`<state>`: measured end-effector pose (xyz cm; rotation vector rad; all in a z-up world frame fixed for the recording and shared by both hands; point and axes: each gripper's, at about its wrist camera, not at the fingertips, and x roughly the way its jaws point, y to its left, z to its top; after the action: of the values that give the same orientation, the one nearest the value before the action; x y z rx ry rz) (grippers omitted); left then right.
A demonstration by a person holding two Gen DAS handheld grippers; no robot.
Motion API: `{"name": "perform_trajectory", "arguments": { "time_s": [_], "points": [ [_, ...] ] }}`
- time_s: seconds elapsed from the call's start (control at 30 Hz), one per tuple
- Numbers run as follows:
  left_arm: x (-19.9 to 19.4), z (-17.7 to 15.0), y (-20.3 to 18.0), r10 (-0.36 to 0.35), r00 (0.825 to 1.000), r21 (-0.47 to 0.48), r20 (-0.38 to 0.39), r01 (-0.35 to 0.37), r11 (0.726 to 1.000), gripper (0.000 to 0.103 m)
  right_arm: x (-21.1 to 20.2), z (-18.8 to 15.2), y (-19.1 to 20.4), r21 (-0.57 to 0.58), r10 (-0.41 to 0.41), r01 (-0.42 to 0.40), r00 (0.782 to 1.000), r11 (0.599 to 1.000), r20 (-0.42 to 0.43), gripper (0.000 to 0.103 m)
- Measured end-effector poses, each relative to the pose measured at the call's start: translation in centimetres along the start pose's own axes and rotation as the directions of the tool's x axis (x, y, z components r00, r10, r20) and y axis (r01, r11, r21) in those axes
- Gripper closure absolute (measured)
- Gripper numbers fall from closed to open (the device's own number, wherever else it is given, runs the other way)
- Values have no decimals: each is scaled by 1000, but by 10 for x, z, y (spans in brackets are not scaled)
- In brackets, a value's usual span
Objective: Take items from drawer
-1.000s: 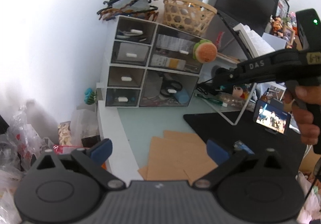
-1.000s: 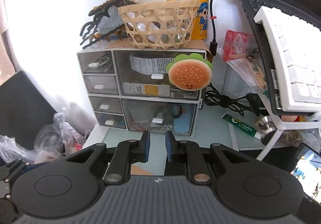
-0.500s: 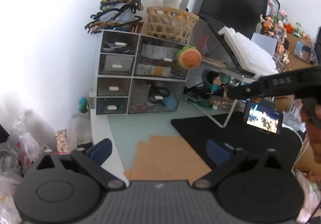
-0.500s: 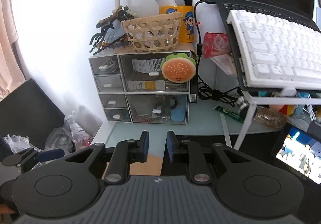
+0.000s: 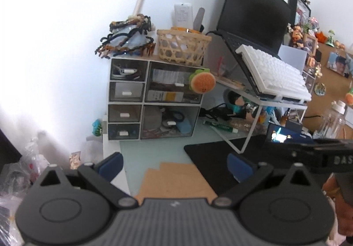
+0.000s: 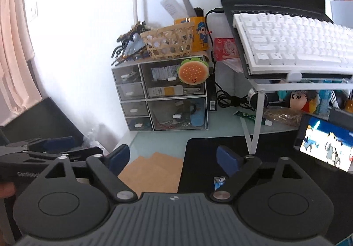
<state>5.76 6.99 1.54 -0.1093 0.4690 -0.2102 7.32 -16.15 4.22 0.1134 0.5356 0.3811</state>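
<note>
Faintly legible, "DAS" on right hand-held gripper (image 5: 320, 155), drawers (image 5: 152, 102) shut

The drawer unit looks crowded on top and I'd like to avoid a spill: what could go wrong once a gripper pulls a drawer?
1. The drawer unit carries a woven basket and a heap of hair clips; a hard tug may shake them off.
2. The burger plush overlaps the upper right drawer's front and could snag.
3. Both the left gripper and right gripper are open, well back from the small handles, so aiming may slip.
</note>
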Motion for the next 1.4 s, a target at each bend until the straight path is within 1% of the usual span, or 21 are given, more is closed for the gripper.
{"name": "perform_trajectory", "arguments": {
  "time_s": [0.13, 0.23, 0.3, 0.37, 0.47, 0.67, 0.8, 1.0, 1.07, 1.23, 1.4],
  "points": [
    [-9, 1, -10, 27, 1000, -7, 13, -26, 1000, 1, -13, -6, -3, 2, -8, 8, 1000, 1000, 22, 4],
    [-16, 1, -17, 46, 999, -20, 26, -45, 999, 1, -23, -12, -5, -14, 5, -4, 1000, 1000, 24, 3],
    [-22, 0, -23, 66, 997, -10, 34, -66, 998, 1, -29, -15, -7, -16, 0, 1, 999, 1000, 37, 3],
    [-26, -1, -27, 77, 996, -4, 35, -77, 997, 1, -36, -20, -10, -14, -7, 8, 998, 1000, 56, 0],
    [-30, -3, -32, 96, 995, -5, 33, -96, 995, 1, -43, -28, -15, 6, 4, -5, 997, 1000, 75, 0],
    [-30, -9, -40, 123, 992, -8, 11, -123, 992, 1, -50, -42, -16, -12, 38, -38, 997, 999, 67, 0],
    [-30, -16, -46, 132, 991, -10, -3, -132, 991, 1, -52, -50, -22, -5, 36, -35, 997, 999, 74, 0],
    [-29, -28, -54, 136, 990, -7, -27, -137, 991, 1, -53, -63, -39, 58, 23, -28, 996, 998, 86, 0],
    [-29, -32, -57, 137, 990, -5, -34, -138, 990, 1, -51, -66, -41, 59, 17, -21, 997, 998, 80, 0],
    [-30, -38, -63, 141, 989, 13, -46, -141, 990, 1, -51, -73, -43, 59, 40, -44, 997, 997, 62, 0],
    [-27, -46, -66, 138, 989, 12, -61, -137, 990, 1, -51, -80, -41, 38, 31, -34, 998, 999, 57, 0]
  ]
}}
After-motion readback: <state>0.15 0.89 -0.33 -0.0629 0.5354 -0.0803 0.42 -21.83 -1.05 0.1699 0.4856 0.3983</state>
